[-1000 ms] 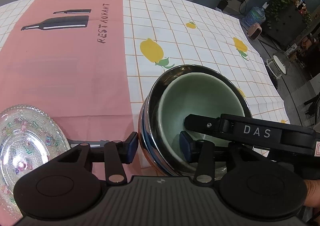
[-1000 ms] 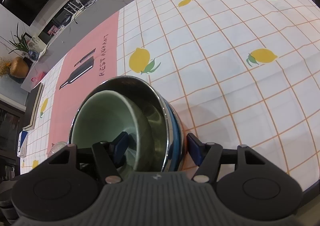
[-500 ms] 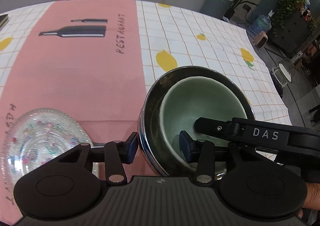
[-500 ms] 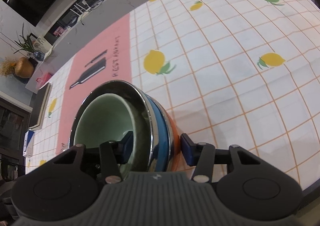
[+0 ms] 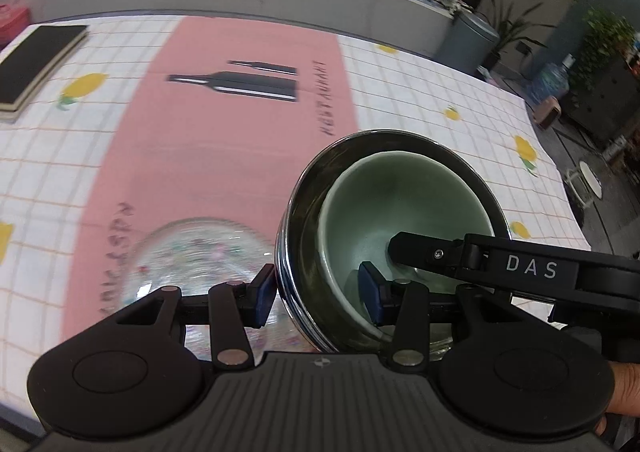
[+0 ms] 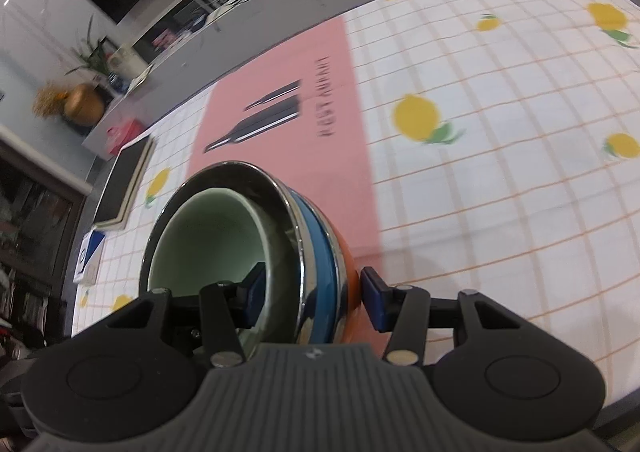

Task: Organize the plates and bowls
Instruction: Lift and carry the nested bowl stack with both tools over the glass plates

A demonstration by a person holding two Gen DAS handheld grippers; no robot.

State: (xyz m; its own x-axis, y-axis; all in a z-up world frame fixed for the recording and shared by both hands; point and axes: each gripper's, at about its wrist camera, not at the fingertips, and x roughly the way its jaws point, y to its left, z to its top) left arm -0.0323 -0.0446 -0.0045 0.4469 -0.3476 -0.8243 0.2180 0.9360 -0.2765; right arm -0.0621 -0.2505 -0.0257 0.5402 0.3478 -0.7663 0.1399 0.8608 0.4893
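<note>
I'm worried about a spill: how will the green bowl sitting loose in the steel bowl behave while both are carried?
The green bowl sits off-centre in the steel bowl, so it may slide if tilted. Its glossy glaze probably gives little friction. It looks ceramic, so likely fragile and fairly heavy.

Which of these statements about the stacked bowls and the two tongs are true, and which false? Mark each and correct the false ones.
1. A pale green ceramic bowl sits nested inside the shiny steel bowl. True.
2. The left tongs grip the stack's rim, one pad inside and one outside. True.
3. The clear patterned glass plate lies inside the green bowl. False: it lies on the pink strip of the tablecloth, beside the stack.
4. The right tongs hang free, holding nothing. False: they clamp the stack's opposite rim.
5. The cloth's white part is printed with strawberries. False: lemons.
</note>
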